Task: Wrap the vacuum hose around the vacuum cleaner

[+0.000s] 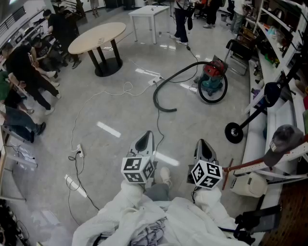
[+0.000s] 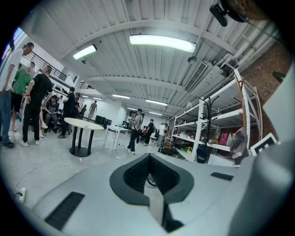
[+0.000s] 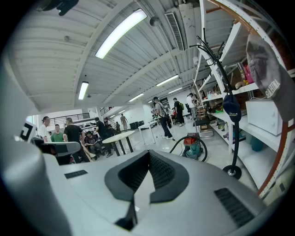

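The red and teal vacuum cleaner point(image 1: 213, 80) stands on the grey floor well ahead of me, near the right-hand shelves. Its black hose point(image 1: 163, 89) lies loose on the floor, curving left from the body and ending in a hook shape. In the right gripper view the vacuum cleaner point(image 3: 192, 147) shows small in the distance beyond the jaws. My left gripper point(image 1: 147, 134) and right gripper point(image 1: 201, 142) are held side by side close to my body, far from the vacuum. Both are shut with nothing in them, as the left gripper point(image 2: 148, 156) and right gripper point(image 3: 148, 154) show in their own views.
A round table point(image 1: 97, 37) and a white table point(image 1: 149, 12) stand farther back, with people seated at the left point(image 1: 19, 72) and standing at the top. A white cable and power strip point(image 1: 78, 153) trail on the floor left. Shelves point(image 1: 279, 29), a stand's black base point(image 1: 234, 132) and a cap point(image 1: 284, 139) line the right.
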Demonstrator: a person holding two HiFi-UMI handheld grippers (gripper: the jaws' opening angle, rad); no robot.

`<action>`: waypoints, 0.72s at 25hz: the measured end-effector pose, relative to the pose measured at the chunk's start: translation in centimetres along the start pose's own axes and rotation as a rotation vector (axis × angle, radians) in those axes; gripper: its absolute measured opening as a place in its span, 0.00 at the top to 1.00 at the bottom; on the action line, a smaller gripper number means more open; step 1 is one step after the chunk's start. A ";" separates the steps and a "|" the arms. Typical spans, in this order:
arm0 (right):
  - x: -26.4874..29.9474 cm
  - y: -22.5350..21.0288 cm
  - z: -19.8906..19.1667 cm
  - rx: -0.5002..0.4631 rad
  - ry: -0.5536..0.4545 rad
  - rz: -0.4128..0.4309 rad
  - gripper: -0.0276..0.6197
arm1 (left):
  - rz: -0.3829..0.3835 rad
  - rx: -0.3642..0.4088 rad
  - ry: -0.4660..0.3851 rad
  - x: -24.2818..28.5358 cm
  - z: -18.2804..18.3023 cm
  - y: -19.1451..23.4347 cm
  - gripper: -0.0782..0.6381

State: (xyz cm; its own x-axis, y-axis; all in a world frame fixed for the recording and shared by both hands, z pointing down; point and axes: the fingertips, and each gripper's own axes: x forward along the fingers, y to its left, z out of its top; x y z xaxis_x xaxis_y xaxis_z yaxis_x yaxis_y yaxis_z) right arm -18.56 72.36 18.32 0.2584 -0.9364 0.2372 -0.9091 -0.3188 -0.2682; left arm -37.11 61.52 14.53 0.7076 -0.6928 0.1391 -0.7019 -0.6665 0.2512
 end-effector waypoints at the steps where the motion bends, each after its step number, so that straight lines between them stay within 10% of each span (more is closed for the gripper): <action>1: 1.2 -0.4 -0.1 0.002 0.005 0.001 0.94 | -0.001 0.000 -0.001 1.2 0.0 0.2 0.89; 18: 25.3 0.0 7.7 -0.029 -0.015 0.047 0.94 | -0.027 0.019 -0.014 22.8 5.6 6.7 0.89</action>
State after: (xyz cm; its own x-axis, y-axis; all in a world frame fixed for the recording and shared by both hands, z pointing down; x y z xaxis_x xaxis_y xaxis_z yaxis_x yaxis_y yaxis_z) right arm -9.48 47.57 17.12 0.2197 -0.9524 0.2112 -0.9295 -0.2701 -0.2511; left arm -26.12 39.70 13.99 0.7251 -0.6782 0.1196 -0.6842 -0.6899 0.2364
